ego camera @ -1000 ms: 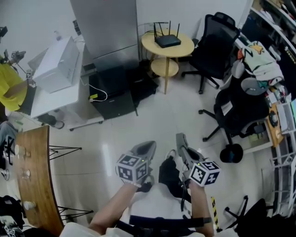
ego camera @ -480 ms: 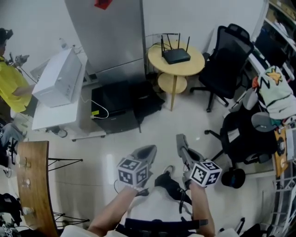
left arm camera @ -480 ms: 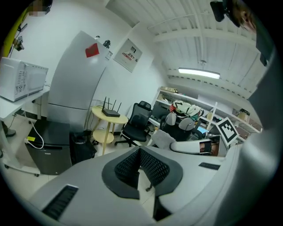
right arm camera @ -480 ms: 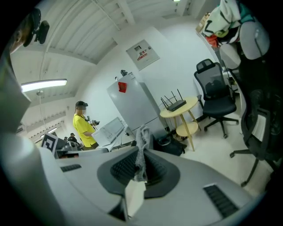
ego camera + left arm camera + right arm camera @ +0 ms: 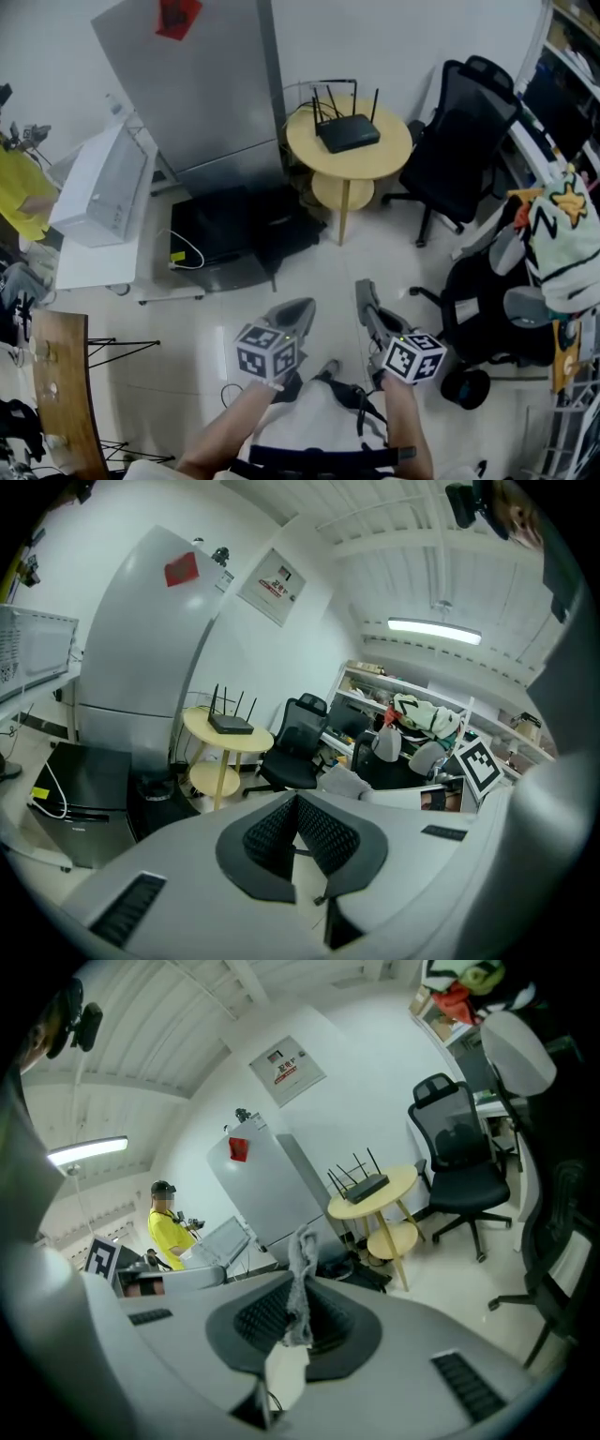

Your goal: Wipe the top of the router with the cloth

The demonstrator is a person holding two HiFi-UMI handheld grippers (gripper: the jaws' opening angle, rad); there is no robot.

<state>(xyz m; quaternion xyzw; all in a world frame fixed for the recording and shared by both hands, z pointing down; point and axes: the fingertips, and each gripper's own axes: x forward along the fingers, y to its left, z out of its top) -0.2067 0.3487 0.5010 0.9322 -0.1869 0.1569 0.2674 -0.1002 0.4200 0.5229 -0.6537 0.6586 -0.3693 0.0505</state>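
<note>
The black router [image 5: 347, 132] with upright antennas lies on a round yellow table [image 5: 384, 157] across the room, far ahead of both grippers. It also shows in the left gripper view, router [image 5: 230, 725], and in the right gripper view, router [image 5: 367, 1188]. My right gripper [image 5: 302, 1288] is shut on a grey cloth [image 5: 301, 1265] that sticks up between its pads. My left gripper [image 5: 294, 808] is shut with nothing in it. In the head view both are held low over the floor, left gripper [image 5: 300, 309] and right gripper [image 5: 364, 289]; the cloth is hidden there.
A tall grey cabinet [image 5: 202, 84] and a low black unit [image 5: 220, 230] stand left of the table. Black office chairs [image 5: 459, 131] stand to its right. A white box [image 5: 98, 183] sits on a white desk, a person in yellow [image 5: 21, 192] beyond it. A wooden table [image 5: 66, 384] lies at the left.
The view has shifted toward the yellow table; the router now sits lower and more central in the head view. Both grippers keep their places and states.
</note>
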